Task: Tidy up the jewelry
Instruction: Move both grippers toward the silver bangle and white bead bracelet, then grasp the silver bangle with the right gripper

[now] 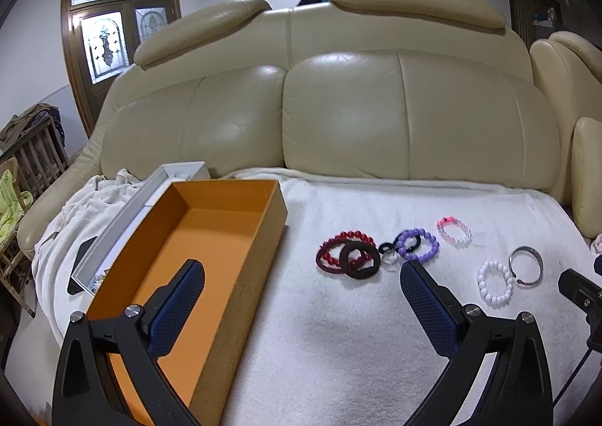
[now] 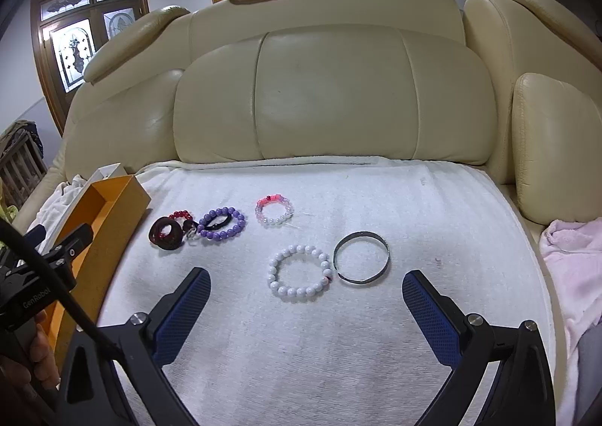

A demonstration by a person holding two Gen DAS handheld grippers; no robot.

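In your left wrist view, your left gripper (image 1: pixel 301 298) is spread wide and holds nothing, one finger over the empty orange box (image 1: pixel 240 238); the red bead bracelet (image 1: pixel 348 241) and purple bead bracelet (image 1: pixel 419 245) lie just right of the box on the white towel (image 1: pixel 338 332). In your right wrist view, your right gripper (image 2: pixel 306 303) is likewise spread, empty, with the white bead bracelet (image 2: pixel 300 271) and silver bangle (image 2: pixel 362 257) lying side by side just beyond it.

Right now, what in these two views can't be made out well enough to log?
- White box, left wrist view: contents hidden behind the orange box.
- Orange box floor, left wrist view: partly covered by the left gripper finger.
- Dark hair ties, right wrist view: overlapping; count unclear.
- Pink cloth, right wrist view: cut off by the edge.
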